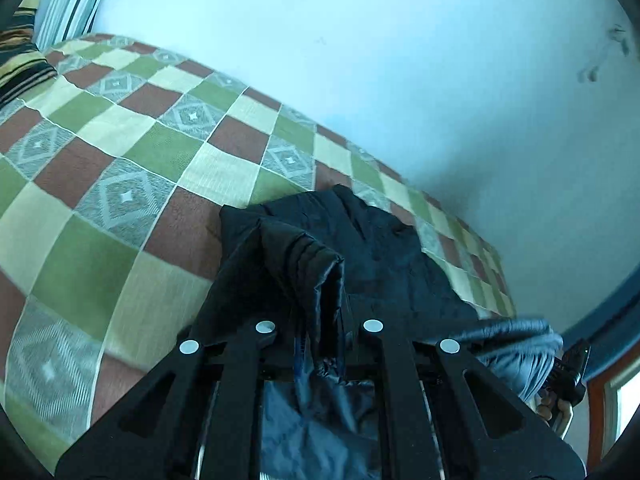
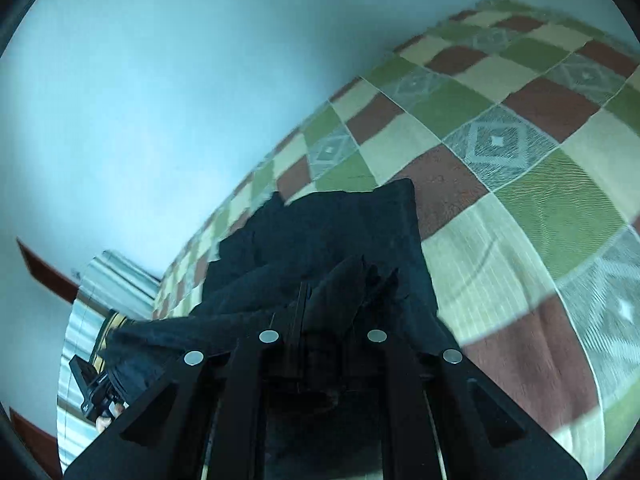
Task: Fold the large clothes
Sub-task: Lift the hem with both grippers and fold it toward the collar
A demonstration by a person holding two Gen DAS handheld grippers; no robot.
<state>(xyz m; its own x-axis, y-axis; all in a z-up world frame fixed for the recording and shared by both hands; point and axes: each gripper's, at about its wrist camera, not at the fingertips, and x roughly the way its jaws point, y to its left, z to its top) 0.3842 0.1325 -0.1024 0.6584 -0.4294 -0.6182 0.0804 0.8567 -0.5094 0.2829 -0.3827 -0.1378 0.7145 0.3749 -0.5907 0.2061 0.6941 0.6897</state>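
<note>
A large black padded garment [image 1: 372,248] lies on the checked bedspread [image 1: 120,152], its far part flat and its near edge lifted. My left gripper [image 1: 324,300] is shut on a bunched fold of that edge, which stands up between the jaws. In the right wrist view the same black garment [image 2: 332,232] stretches away over the bedspread [image 2: 520,200], and my right gripper [image 2: 344,292] is shut on a crumpled fold of it. The other gripper's black body [image 1: 568,368] and a grey sleeve [image 1: 520,344] show at the lower right of the left view.
A pale blue wall [image 1: 360,60] runs along the bed's far side. Striped pillows [image 1: 20,52] lie at the upper left of the left view. A striped curtain [image 2: 104,288] and brown frame [image 2: 44,272] show at the left of the right view.
</note>
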